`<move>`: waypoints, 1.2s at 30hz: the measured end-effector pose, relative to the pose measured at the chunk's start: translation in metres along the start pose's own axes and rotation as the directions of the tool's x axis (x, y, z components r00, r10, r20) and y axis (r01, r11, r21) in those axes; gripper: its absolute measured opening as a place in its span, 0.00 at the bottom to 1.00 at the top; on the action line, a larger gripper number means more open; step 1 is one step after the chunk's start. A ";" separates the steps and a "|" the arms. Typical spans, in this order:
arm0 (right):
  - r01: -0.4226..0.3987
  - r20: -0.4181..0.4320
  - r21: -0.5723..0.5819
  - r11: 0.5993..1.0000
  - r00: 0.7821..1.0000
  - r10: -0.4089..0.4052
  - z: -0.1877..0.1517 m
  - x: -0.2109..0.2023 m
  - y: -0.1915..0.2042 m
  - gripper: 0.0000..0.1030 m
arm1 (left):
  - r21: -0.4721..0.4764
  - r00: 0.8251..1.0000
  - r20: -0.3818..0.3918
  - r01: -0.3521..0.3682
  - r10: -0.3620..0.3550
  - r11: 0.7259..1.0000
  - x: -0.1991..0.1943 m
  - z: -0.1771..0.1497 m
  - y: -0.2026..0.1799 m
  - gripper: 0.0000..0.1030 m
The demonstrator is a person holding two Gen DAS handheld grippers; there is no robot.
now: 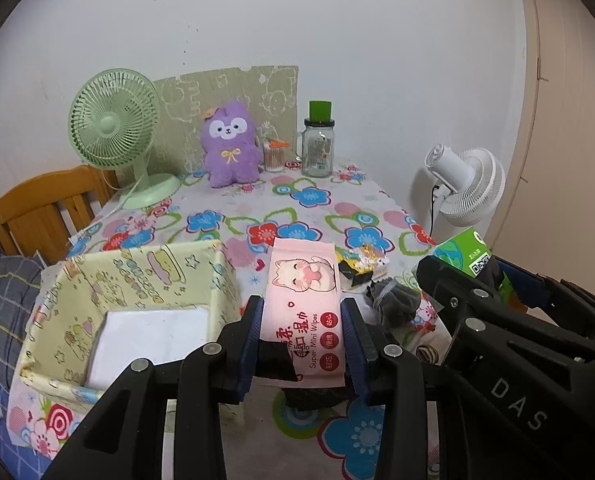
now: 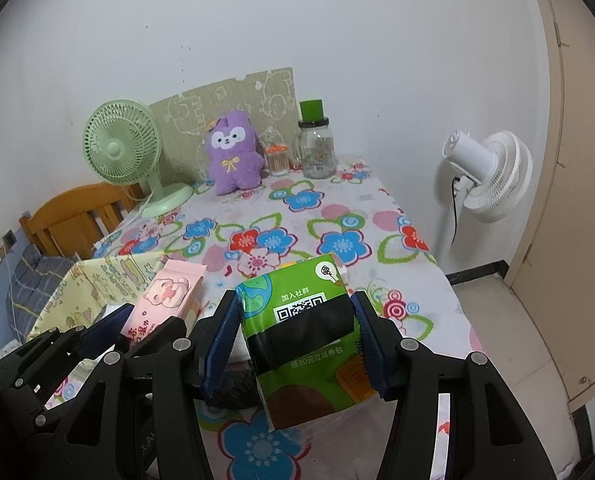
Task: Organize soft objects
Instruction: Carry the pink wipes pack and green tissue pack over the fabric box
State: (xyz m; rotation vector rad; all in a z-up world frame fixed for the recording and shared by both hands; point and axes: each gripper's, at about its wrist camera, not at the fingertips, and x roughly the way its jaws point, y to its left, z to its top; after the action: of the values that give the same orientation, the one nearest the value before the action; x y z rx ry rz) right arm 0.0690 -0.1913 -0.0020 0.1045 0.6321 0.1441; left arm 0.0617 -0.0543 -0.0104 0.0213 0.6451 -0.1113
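- Pink film wraps the wipes pack (image 1: 303, 312), which sits clamped across its width in the left gripper (image 1: 302, 320), jaws partly closed with both pads pressed on its long edges; it is held clear above the flowered tablecloth (image 1: 297, 208), just right of the yellow fabric bin (image 1: 129, 280)
- Judged from its look, the pack is light and squashy, its film slick, so a hold across the middle, as now, seems safer than one at the crimped far end
- The right gripper (image 2: 297, 332) stands about half open and is pressed on the sides of the green tissue pack (image 2: 301, 340), also lifted off the cloth; a black band crosses its front
- This pack looks soft and springy; it hangs tilted between the pads, so it may swivel if swung fast
- The bin is open at the top with a white floor showing, near and to the left, and seems the likely place for both packs
- The two grippers are close side by side, so they could knock each other on the way to the bin
- A grey cloth piece (image 1: 393, 300) and a small yellow-patterned packet (image 1: 363, 262) lie on the table below, between the grippers
- Far back stand a green fan (image 1: 115, 128), a purple plush toy (image 1: 229, 144), a cotton-swab tub (image 1: 274, 156) and a glass jar (image 1: 318, 146), well apart from the work
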 end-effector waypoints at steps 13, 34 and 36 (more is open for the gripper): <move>0.023 0.018 -0.024 0.999 1.000 -0.022 0.016 -0.013 0.024 0.57 | -0.003 1.000 0.012 -0.005 0.005 1.000 -0.012 0.011 0.018 0.38; -0.003 0.004 -0.071 0.997 1.000 0.003 0.027 -0.002 0.084 0.58 | -0.001 1.000 -0.002 -0.024 0.024 1.000 -0.013 0.022 0.071 0.38; -0.005 0.001 -0.077 0.997 1.000 0.005 0.028 0.000 0.092 0.58 | -0.004 1.000 -0.007 -0.027 0.027 1.000 -0.011 0.022 0.077 0.38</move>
State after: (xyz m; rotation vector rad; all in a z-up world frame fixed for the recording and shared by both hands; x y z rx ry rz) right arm 0.0767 -0.1026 0.0337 0.0314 0.6246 0.1732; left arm 0.0743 0.0222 0.0128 0.0261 0.6513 -0.0840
